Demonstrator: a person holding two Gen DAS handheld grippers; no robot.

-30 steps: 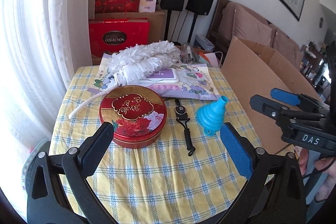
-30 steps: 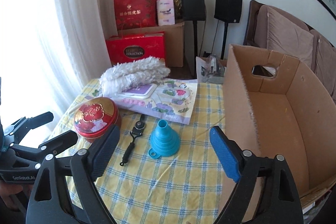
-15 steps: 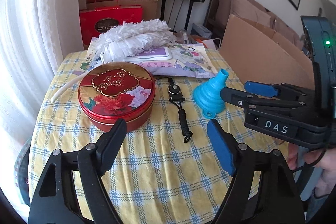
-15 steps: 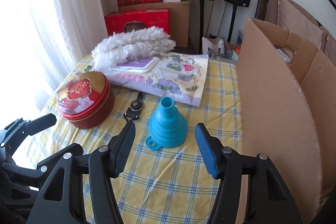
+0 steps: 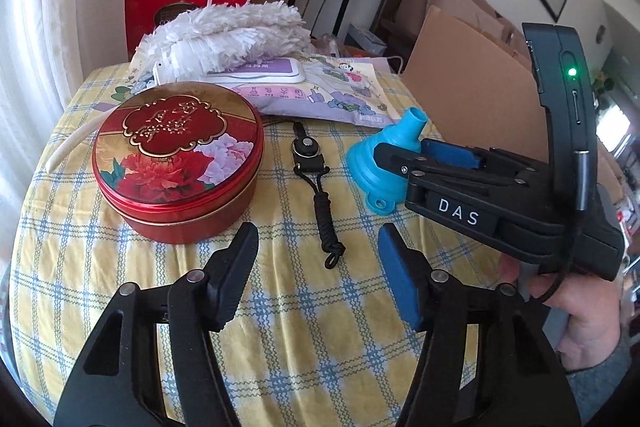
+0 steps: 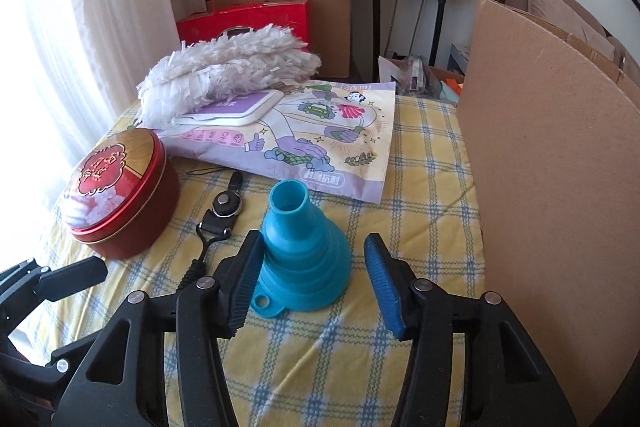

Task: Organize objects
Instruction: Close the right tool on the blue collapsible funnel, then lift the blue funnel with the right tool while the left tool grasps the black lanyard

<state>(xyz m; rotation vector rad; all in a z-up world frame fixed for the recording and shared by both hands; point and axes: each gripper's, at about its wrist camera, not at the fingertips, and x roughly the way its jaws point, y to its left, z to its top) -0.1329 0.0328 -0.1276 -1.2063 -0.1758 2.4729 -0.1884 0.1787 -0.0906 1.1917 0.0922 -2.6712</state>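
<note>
Nearest in the right wrist view, the right gripper (image 6: 308, 279) has its jaws spread to either side of the blue funnel (image 6: 302, 251), which stands wide end down on the checked tablecloth (image 6: 420, 187). The left finger looks to be at or just beside the funnel's skirt; the right finger stands apart from it, so nothing is gripped yet. The left gripper (image 5: 316, 267) hangs over the near part of the table with its jaws also apart and empty, the black lanyard (image 5: 316, 183) lying just beyond them.

Further back, the red tin (image 5: 178, 159) sits left of the lanyard. Behind these lie the wipes pack (image 6: 304, 135) and the white duster (image 6: 228, 79) resting on it.

The cardboard box (image 6: 552, 187) stands at the table's right edge; its inside is hidden from both views, so what it holds cannot be told.

As a judgement, the tidying is at an early stage: five items lie out on the cloth, and the funnel seems to be the one in hand, with closing, lifting and placing all left to do.
</note>
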